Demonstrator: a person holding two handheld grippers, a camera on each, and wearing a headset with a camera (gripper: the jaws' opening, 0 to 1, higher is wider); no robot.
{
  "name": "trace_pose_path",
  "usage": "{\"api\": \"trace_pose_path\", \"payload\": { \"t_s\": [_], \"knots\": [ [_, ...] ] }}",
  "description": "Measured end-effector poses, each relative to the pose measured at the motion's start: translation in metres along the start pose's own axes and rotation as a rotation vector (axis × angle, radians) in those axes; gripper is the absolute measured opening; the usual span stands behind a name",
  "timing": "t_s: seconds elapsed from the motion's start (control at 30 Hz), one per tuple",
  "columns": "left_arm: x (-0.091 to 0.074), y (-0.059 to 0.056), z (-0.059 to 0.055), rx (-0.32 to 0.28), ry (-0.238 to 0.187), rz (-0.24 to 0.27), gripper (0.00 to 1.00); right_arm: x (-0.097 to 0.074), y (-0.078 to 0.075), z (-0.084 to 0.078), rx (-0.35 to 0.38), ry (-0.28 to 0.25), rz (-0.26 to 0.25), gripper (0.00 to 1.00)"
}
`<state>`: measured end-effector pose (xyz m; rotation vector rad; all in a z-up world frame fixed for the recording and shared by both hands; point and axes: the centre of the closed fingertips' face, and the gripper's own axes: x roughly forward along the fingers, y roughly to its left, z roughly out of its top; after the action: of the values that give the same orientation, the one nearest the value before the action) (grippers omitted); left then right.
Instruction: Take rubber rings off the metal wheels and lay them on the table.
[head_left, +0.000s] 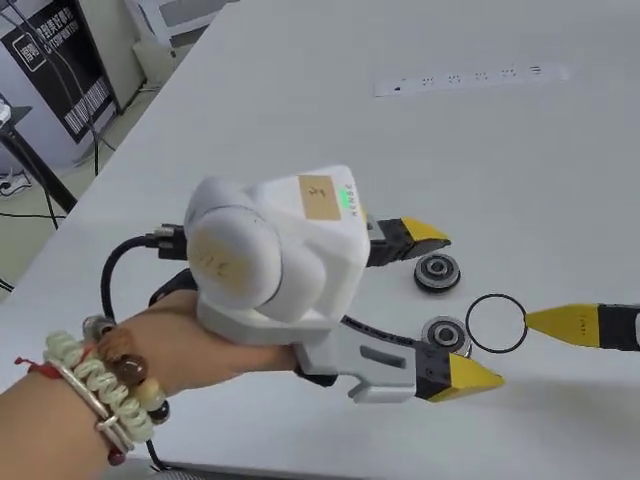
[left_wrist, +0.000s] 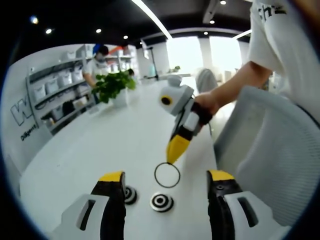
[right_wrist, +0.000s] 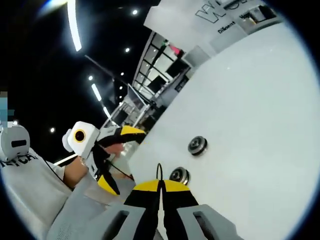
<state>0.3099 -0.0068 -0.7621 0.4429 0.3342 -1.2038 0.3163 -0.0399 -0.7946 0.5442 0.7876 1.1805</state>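
Beads (head_left: 100, 385) wrap my left wrist, closest to me in the head view. My left hand (head_left: 190, 345) holds the left gripper (head_left: 447, 302) over the white worktop (head_left: 300, 100). Its two yellow tips are spread wide apart and hold nothing.

Between those tips lie two metal wheels. The near wheel (head_left: 445, 334) sits just beside the lower tip. The far wheel (head_left: 437, 271) sits just under the upper tip, and it has a dark edge. The two wheels are near each other but do not touch.

Just past the near wheel is the rubber ring (head_left: 495, 295). It is a thin black loop, off both wheels. In the head view its edge reaches the near wheel's side.

My right gripper (head_left: 545, 321) points in from the right edge, with its tips pressed together on the ring's far side. In the right gripper view the ring is a thin black line pinched between the closed tips. I cannot tell if the ring touches the worktop.

Farther back on the worktop lies a white power strip (head_left: 470, 78).
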Motion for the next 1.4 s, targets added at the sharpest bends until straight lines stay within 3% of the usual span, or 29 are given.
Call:
{"api": "trace_pose_path", "payload": {
  "t_s": [0.13,0.3,0.57,0.97,1.13,1.4],
  "knots": [
    [-0.014,0.002,0.002,-0.006,-0.012,0.023,0.74,-0.005,0.003,0.004,-0.027,-0.003,-0.005,0.00],
    [-0.029,0.005,-0.003,-0.014,0.019,0.061,0.79,-0.010,0.012,0.002,-0.081,0.024,-0.025,0.00],
    [-0.058,0.008,-0.007,-0.019,0.027,0.123,0.86,-0.018,0.027,0.002,-0.138,0.040,-0.041,0.00],
    [-0.118,0.017,-0.033,-0.128,0.022,0.269,0.94,-0.023,0.038,0.003,-0.183,0.058,-0.045,0.00],
    [-0.134,0.017,-0.046,-0.148,0.042,0.315,0.95,-0.023,0.045,0.003,-0.208,0.082,-0.043,0.00],
    [-0.149,0.010,-0.060,-0.202,0.038,0.365,0.95,-0.022,0.059,0.006,-0.250,0.138,-0.021,0.00]
  ]
}}
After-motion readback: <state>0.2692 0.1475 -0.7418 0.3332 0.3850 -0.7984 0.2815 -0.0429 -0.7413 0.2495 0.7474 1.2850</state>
